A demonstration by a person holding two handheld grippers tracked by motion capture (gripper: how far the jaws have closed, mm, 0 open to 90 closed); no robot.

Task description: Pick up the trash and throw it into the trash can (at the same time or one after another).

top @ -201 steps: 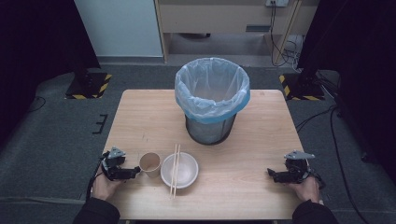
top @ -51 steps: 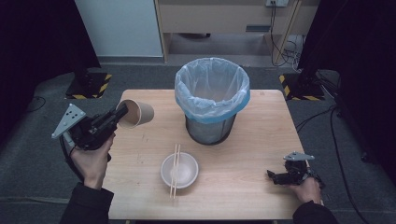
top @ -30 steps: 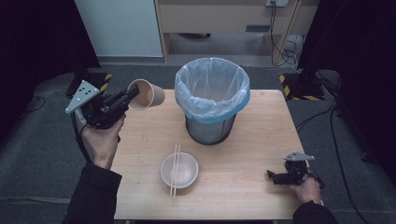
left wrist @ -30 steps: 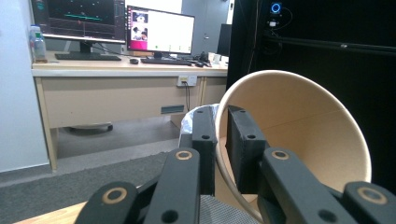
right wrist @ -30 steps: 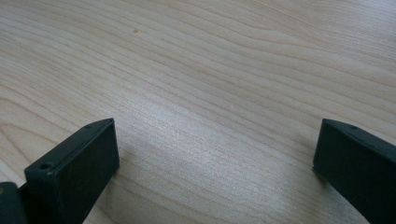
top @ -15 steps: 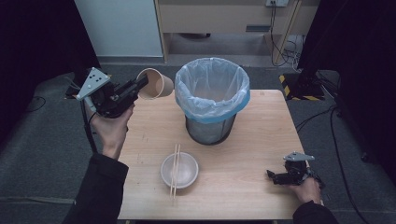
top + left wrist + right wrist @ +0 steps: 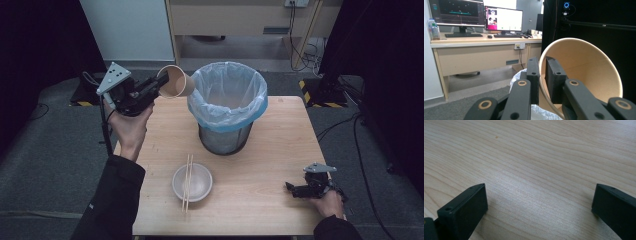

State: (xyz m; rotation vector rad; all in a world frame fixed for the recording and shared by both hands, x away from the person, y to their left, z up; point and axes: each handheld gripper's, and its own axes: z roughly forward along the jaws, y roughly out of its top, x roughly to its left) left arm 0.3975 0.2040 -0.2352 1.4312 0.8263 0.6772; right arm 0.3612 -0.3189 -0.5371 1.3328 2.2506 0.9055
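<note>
Carrying paper cup (image 7: 176, 82) toward bin (image 7: 227, 107): left gripper (image 7: 159, 86) pinches cup wall, cup tipped sideways in air at bin's 9 o'clock, just beside rim. Right gripper (image 7: 288, 186) jaws wide apart, nothing between, resting on table (image 7: 280, 150). Next, judged: bring cup over liner, then release.

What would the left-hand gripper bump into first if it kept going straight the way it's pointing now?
Probably the bin. The left gripper, shut on the rim of the paper cup, points toward the bag-lined trash bin; the cup's base would likely reach the bin's near rim, or pass just above it. Height is hard to judge.
</note>
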